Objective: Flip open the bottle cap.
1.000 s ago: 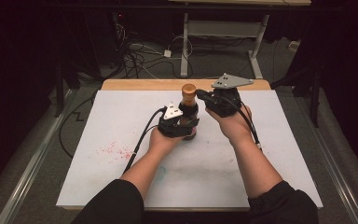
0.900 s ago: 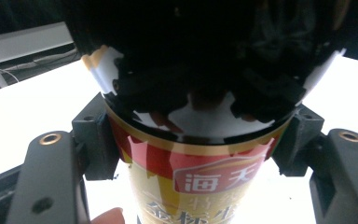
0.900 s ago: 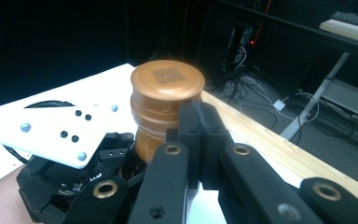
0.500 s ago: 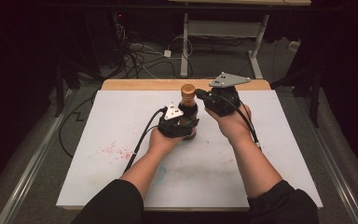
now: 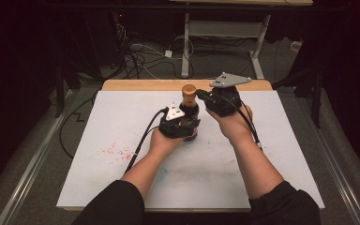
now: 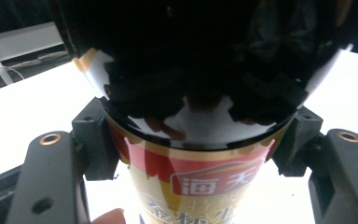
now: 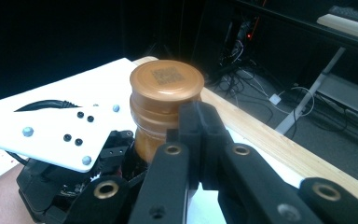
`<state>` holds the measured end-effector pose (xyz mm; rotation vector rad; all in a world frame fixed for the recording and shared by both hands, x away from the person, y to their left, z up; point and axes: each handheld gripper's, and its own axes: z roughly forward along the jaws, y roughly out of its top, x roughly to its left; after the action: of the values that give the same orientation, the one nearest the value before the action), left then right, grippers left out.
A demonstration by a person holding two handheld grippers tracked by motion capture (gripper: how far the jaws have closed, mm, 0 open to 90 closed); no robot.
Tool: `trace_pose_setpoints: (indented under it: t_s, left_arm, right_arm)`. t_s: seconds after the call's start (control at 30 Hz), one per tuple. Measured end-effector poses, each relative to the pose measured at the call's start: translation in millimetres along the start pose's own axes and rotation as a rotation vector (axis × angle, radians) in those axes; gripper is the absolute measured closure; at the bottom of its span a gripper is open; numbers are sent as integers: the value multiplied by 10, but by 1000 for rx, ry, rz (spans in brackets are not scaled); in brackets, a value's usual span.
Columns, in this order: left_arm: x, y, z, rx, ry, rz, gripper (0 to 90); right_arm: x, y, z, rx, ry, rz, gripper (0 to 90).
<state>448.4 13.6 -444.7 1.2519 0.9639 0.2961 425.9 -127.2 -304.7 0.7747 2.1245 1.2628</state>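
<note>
High view: a dark bottle (image 5: 190, 111) stands upright on the white table (image 5: 122, 117), close to the middle of its far edge, with both of the person's hands around it.
Left gripper (image 5: 183, 125): its jaws are closed onto the bottle's body, one on each side, below the shoulder; the left gripper view shows both jaw pads pressed against the red and gold label (image 6: 205, 182).
Right gripper (image 5: 205, 96): it sits at neck height just right of the bottle; in the right gripper view its two jaws lie shut against each other with nothing between them, their tips just beside the neck under the cap (image 7: 166, 81).
Cap: copper-coloured, round, with a small square code printed on top; it sits fully on the neck and looks level.
Bottle contents: the glass is dark and glossy, so whether it holds liquid, and how much, cannot be told.
Done so far: judging from the pictures, the bottle is steadied and held firm by the left gripper, and the right gripper is brought up to the top.
Left to do: the work looks like opening the bottle, and the cap is not yet gripped or loosened; the right jaws would need to open and close around it before any turning.
Other things: faint red specks (image 5: 115, 151) mark the table toward its left edge, well apart from the bottle.
</note>
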Motion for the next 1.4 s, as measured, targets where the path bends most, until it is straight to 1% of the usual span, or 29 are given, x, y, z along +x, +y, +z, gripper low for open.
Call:
trace_pose_setpoints:
  t_s: [0.03,0.07,0.1,0.13,0.17,0.2,0.23,0.27,0.3,0.37,0.43,0.53,0.6,0.77,0.87,0.97,1.03,1.13,1.17,1.2,1.27,1.33,1.4]
  left_arm:
    - [15,10,0,3,-1,-10,294]
    - [-52,-6,55,-66,4,-79,295]
    - [-80,-21,66,-70,2,-65,294]
    - [-77,-26,64,-50,10,-37,293]
    - [-78,-18,75,-72,14,-72,293]
    - [-6,-3,19,0,2,-3,292]
    - [-39,2,50,-57,9,-76,291]
    - [-53,-5,54,-70,5,-82,291]
    - [-62,-11,58,-73,6,-80,291]
    - [-65,-15,63,-79,10,-84,290]
    - [-63,-14,62,-81,6,-87,290]
    - [-62,-14,61,-82,4,-88,289]
    - [-64,-17,63,-88,3,-91,289]
    - [-70,-22,63,-95,1,-95,289]
    - [-69,-21,61,-92,2,-94,290]
    - [-70,-22,63,-96,6,-95,292]
    - [-65,-20,62,-93,7,-94,293]
    - [-66,-20,65,-99,3,-102,292]
    - [-70,-24,64,-98,4,-98,292]
    - [-72,-26,63,-99,2,-97,291]
    - [-62,-21,62,-105,-1,-107,291]
    - [-67,-24,61,-106,-2,-107,290]
    - [-65,-24,65,-108,-5,-110,290]
  right_arm:
    - [2,6,-3,-1,10,-1,900]
    - [-8,8,-35,-62,52,26,900]
    - [-16,38,-107,-159,88,62,900]
    - [20,102,-165,-190,62,49,900]
    - [56,155,-184,-178,40,22,900]
    - [61,175,-179,-164,39,9,900]
    - [55,175,-175,-153,27,6,900]
    - [44,164,-177,-140,18,9,900]
    - [28,148,-179,-132,9,8,900]
    - [-5,117,-184,-122,4,17,900]
    - [-9,82,-174,-95,-13,4,900]
    - [-32,15,-132,-65,-10,7,900]
    - [-40,-22,-99,-46,0,8,900]
    - [-16,-45,-54,-17,0,-13,900]
    - [-3,-36,-38,-9,-7,-20,900]
    - [3,-10,-44,-20,-6,-25,900]
    - [12,24,-58,-35,-5,-24,900]
    - [48,94,-91,-58,-4,-44,900]
    - [49,110,-108,-75,9,-41,900]
    - [51,121,-120,-77,6,-43,900]
    - [33,109,-137,-72,-9,-38,900]
    - [-16,64,-156,-68,-16,-24,900]
    - [-58,13,-155,-51,-13,-10,900]
